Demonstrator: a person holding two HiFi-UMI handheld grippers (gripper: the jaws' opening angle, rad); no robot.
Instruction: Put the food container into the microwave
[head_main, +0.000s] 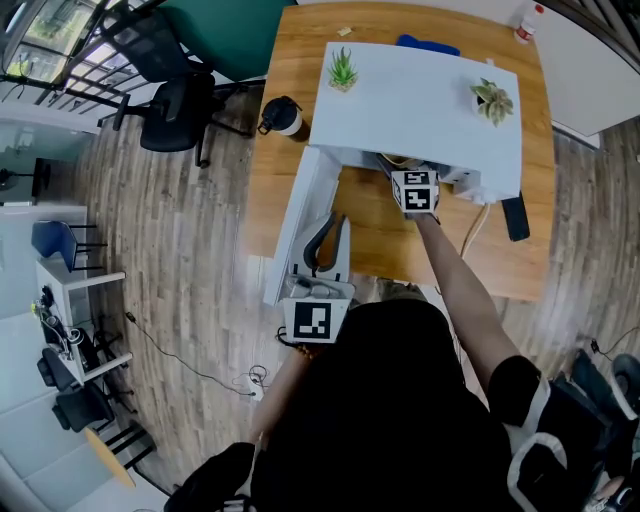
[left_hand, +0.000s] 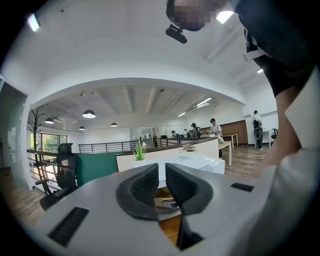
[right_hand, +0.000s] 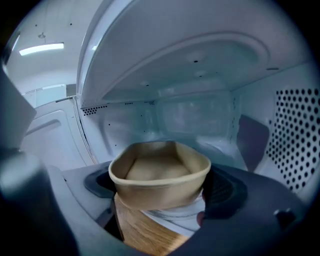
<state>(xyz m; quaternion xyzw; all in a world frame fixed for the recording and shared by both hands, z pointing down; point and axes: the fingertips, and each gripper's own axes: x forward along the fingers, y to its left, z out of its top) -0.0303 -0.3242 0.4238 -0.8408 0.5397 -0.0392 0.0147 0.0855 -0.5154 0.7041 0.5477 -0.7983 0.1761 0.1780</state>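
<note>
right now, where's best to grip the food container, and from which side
Grip the food container by two opposite side walls just under the rim, coming through the open front of the microwave. It is an open-topped bowl held upright, so a side pinch keeps it level; the right gripper is shut on it that way.

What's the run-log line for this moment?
right gripper: shut on food container | container: at microwave mouth | left gripper: shut, empty | door: open

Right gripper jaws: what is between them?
The tan food container, squeezed between the right gripper's pads at the open microwave; the right gripper view shows it.
</note>
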